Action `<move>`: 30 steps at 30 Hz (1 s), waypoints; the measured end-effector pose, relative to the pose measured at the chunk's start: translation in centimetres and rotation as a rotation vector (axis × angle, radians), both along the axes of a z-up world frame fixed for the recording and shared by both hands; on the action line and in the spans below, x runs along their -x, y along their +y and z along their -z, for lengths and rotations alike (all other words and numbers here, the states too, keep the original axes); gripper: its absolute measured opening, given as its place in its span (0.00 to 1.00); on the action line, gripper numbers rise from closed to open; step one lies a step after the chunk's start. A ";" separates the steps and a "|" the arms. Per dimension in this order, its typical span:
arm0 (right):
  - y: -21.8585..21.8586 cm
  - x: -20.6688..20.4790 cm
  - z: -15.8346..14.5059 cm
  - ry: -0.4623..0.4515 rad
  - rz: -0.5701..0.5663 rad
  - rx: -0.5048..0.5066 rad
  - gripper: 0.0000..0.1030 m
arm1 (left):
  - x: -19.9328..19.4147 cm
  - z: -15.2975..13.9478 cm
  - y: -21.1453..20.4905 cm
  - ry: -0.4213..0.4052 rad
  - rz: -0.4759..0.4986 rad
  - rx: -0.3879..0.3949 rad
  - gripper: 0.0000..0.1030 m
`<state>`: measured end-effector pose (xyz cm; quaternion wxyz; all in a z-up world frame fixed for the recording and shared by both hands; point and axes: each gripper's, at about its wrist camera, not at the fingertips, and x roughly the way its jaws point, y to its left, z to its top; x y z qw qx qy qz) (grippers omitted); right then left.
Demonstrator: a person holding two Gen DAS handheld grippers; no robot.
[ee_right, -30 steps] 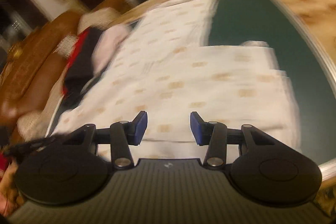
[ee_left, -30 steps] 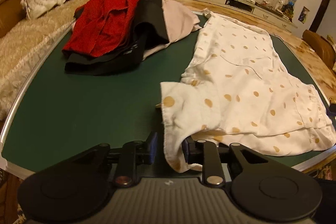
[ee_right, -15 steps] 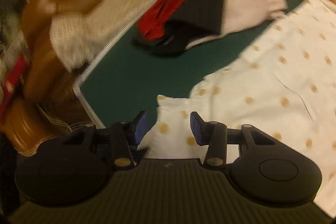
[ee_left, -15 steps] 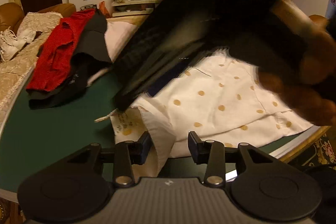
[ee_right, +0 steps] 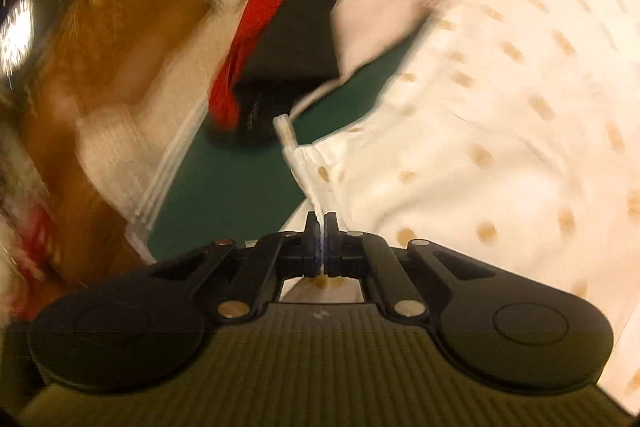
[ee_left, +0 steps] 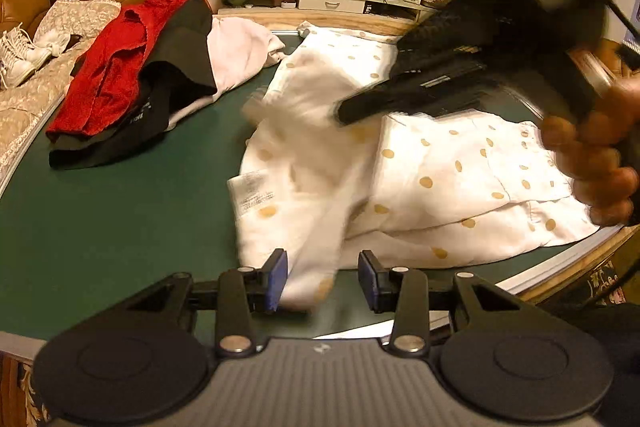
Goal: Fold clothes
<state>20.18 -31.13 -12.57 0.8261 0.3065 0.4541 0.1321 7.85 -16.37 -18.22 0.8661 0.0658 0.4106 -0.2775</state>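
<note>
White spotted shirt (ee_left: 432, 171): on desk (ee_left: 120, 219).
Right gripper (ee_right: 320, 227): clenched on shirt's left edge.
Left gripper (ee_left: 322, 277): released, near hem between pads.

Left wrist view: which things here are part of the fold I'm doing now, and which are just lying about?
In the job:
- white polka-dot garment
- right gripper, shut on its edge
- left gripper, open, a fold of cloth between its fingers

Lying about:
- red garment
- black garment
- pale pink garment
- white shoes on the sofa
</note>
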 end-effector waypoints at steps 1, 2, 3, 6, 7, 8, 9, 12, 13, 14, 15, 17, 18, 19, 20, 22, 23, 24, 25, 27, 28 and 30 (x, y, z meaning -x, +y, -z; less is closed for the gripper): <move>-2.3 1.0 1.4 0.028 0.070 -0.119 0.04 | -0.1 0.2 0.1 0.009 0.000 0.000 0.43; -3.7 1.8 2.6 0.088 0.117 -0.144 0.08 | -0.1 0.3 0.3 0.013 0.000 0.006 0.43; -5.0 2.6 3.9 0.148 0.165 -0.169 0.12 | -0.1 0.4 0.5 0.017 -0.001 0.013 0.43; -6.8 5.1 5.1 0.186 0.213 -0.119 0.17 | 0.1 0.1 1.3 0.015 -0.010 0.048 0.44; -7.2 5.9 4.9 0.165 0.231 -0.119 0.17 | 0.2 -0.1 1.7 0.010 -0.014 0.049 0.46; -7.4 6.4 4.3 0.136 0.236 -0.110 0.19 | 0.3 -0.3 2.0 0.004 -0.015 0.046 0.47; -7.1 6.7 3.5 0.103 0.227 -0.072 0.21 | 0.3 -0.5 2.3 -0.003 -0.011 0.042 0.48; -6.3 7.2 0.9 0.017 0.199 0.012 0.32 | 0.5 -1.4 3.6 -0.023 0.007 0.062 0.51; -6.0 7.4 0.0 -0.010 0.188 0.035 0.34 | 0.5 -1.7 4.1 -0.029 0.010 0.071 0.56; -5.5 7.3 -0.9 -0.032 0.155 0.039 0.39 | 0.4 -2.1 4.5 -0.035 0.013 0.081 0.58; -5.1 7.2 -1.7 -0.054 0.121 0.042 0.42 | 0.2 -2.1 4.7 -0.041 0.011 0.059 0.58; -3.6 6.7 -2.4 -0.070 0.035 0.055 0.45 | -0.4 -2.0 4.6 -0.055 0.008 -0.004 0.58; -2.8 6.5 -2.7 -0.078 -0.007 0.062 0.45 | -0.7 -1.9 4.4 -0.065 0.009 -0.040 0.58; -2.1 6.5 -2.8 -0.074 -0.042 0.100 0.45 | -1.0 -1.7 4.2 -0.067 0.022 -0.065 0.58; -1.4 6.5 -3.0 -0.069 -0.078 0.139 0.45 | -1.1 -1.6 3.7 -0.072 0.040 -0.091 0.58; 0.3 5.8 -2.1 -0.063 -0.114 0.201 0.45 | -1.3 -1.3 2.6 -0.089 0.090 -0.137 0.58; 0.5 5.9 -2.0 -0.062 -0.117 0.218 0.45 | -1.2 -1.1 2.0 -0.097 0.115 -0.159 0.58; 0.7 5.8 -1.9 -0.060 -0.120 0.238 0.45 | -1.2 -0.9 1.3 -0.104 0.142 -0.183 0.58; 0.6 6.1 -1.9 -0.059 -0.125 0.265 0.45 | -1.1 -0.7 0.8 -0.112 0.162 -0.202 0.58; 0.0 5.9 -1.6 -0.034 -0.118 0.247 0.45 | -0.8 -0.2 -0.1 -0.134 0.186 -0.238 0.58; -0.5 5.7 -1.4 -0.014 -0.111 0.209 0.45 | -0.9 0.0 -0.3 -0.141 0.186 -0.249 0.58; -1.5 5.0 -0.6 0.039 -0.081 0.100 0.45 | -1.0 0.4 -0.6 -0.147 0.182 -0.257 0.45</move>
